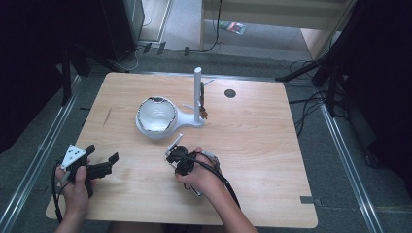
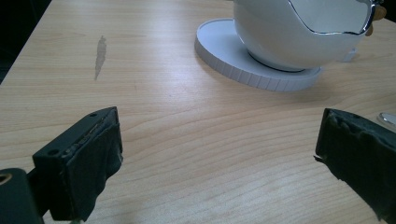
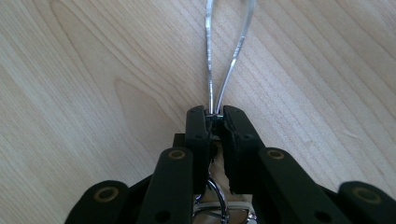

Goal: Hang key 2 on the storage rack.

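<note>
My right gripper [image 3: 215,114] is shut on a pair of thin silver tweezers [image 3: 209,56], whose two arms run out ahead of the jaws over the wooden table. From above, the right gripper [image 1: 176,151] sits near the table's middle front, with the tweezers [image 1: 174,143] pointing toward a white bowl [image 1: 156,114]. That bowl [image 2: 299,37] has a shiny jagged rim and rests on a round white base [image 2: 224,56]. My left gripper [image 1: 102,153] is held at the front left, jaws wide open with nothing between them [image 2: 219,154].
A white post [image 1: 197,94] rises from the base beside the bowl, with a small brown item [image 1: 202,109] hanging on it. A dark round hole [image 1: 230,93] lies at the table's back right. A grey scuff [image 2: 100,56] marks the wood at left.
</note>
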